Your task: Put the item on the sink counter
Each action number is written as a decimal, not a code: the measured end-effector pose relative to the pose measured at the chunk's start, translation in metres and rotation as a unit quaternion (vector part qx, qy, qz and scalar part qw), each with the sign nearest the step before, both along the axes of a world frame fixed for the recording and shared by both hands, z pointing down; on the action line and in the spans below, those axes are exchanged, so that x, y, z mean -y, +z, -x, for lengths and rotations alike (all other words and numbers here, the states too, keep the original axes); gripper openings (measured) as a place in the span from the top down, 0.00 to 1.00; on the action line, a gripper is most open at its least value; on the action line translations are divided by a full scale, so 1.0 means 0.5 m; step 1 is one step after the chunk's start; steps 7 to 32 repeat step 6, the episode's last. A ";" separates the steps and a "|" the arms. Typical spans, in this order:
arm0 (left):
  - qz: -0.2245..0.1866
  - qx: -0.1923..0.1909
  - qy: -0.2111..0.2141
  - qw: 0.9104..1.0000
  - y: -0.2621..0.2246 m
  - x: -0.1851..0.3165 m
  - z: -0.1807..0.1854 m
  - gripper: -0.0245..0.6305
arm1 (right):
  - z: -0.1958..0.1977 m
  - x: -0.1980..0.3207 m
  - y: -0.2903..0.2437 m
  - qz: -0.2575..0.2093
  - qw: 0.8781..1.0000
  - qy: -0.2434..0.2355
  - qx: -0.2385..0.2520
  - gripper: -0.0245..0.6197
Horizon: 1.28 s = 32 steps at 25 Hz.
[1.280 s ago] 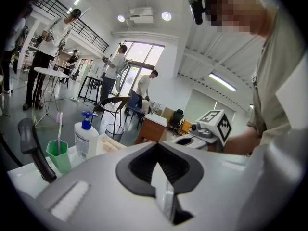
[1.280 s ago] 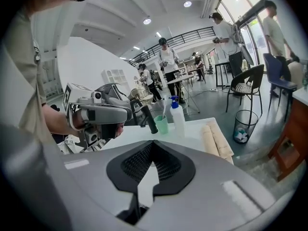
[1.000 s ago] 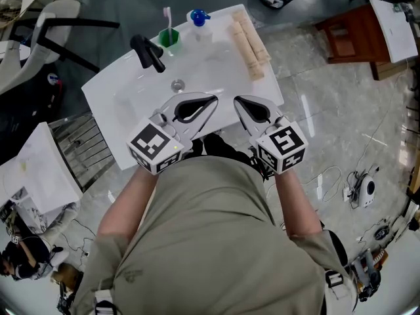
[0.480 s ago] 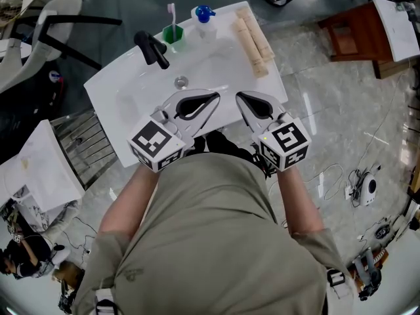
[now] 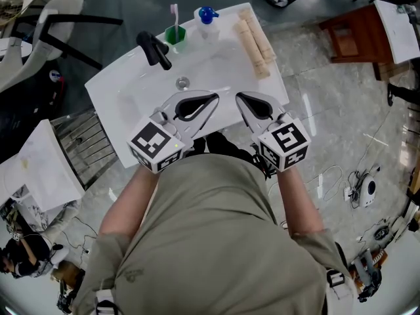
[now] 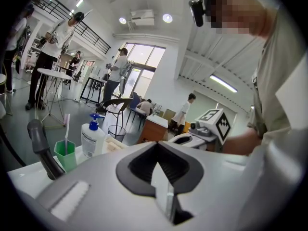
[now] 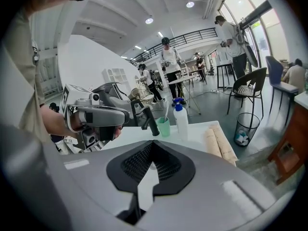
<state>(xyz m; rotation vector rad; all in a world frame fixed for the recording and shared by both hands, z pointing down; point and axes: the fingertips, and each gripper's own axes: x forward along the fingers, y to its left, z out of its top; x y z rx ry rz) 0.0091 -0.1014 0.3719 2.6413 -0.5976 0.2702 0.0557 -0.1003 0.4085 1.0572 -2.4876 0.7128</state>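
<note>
1. The person stands at the near edge of the white sink counter (image 5: pixel 216 64), both forearms bent in front of the torso, with the grippers held side by side at waist height.
2. The left gripper (image 5: pixel 211 100) angles forward and to the right, with its marker cube back by the body. Seen along its own length (image 6: pixel 156 146), the jaws meet at the tips with nothing between them.
3. The right gripper (image 5: pixel 240 98) angles forward and to the left, so the two noses converge over the counter's near rim, close but apart. Its jaws (image 7: pixel 150 146) are likewise closed together and empty.
4. Neither gripper carries an item, and which item the task means cannot be told.
5. Along the counter's far side a black faucet (image 5: pixel 152 49) stands at the left. Beside it is a green cup (image 5: pixel 172 37) holding a toothbrush (image 5: pixel 174 15), then a soap bottle (image 5: pixel 207 20) with a blue pump.
6. Two beige rolls (image 5: pixel 256 41) lie side by side near the counter's right edge.
7. The drain (image 5: pixel 182 82) sits in the basin, ahead of the left gripper.
</note>
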 end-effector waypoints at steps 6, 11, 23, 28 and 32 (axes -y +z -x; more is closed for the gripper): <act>0.004 0.001 0.000 1.000 0.001 -0.002 0.004 0.95 | 0.005 0.001 -0.002 0.001 1.000 0.000 0.001 0.95; 0.004 0.001 0.000 1.000 0.001 -0.002 0.004 0.95 | 0.005 0.001 -0.002 0.001 1.000 0.000 0.001 0.95; 0.004 0.001 0.000 1.000 0.001 -0.002 0.004 0.95 | 0.005 0.001 -0.002 0.001 1.000 0.000 0.001 0.95; 0.004 0.001 0.000 1.000 0.001 -0.002 0.004 0.95 | 0.005 0.001 -0.002 0.001 1.000 0.000 0.001 0.95; 0.004 0.001 0.000 1.000 0.001 -0.002 0.004 0.95 | 0.005 0.001 -0.002 0.001 1.000 0.000 0.001 0.95</act>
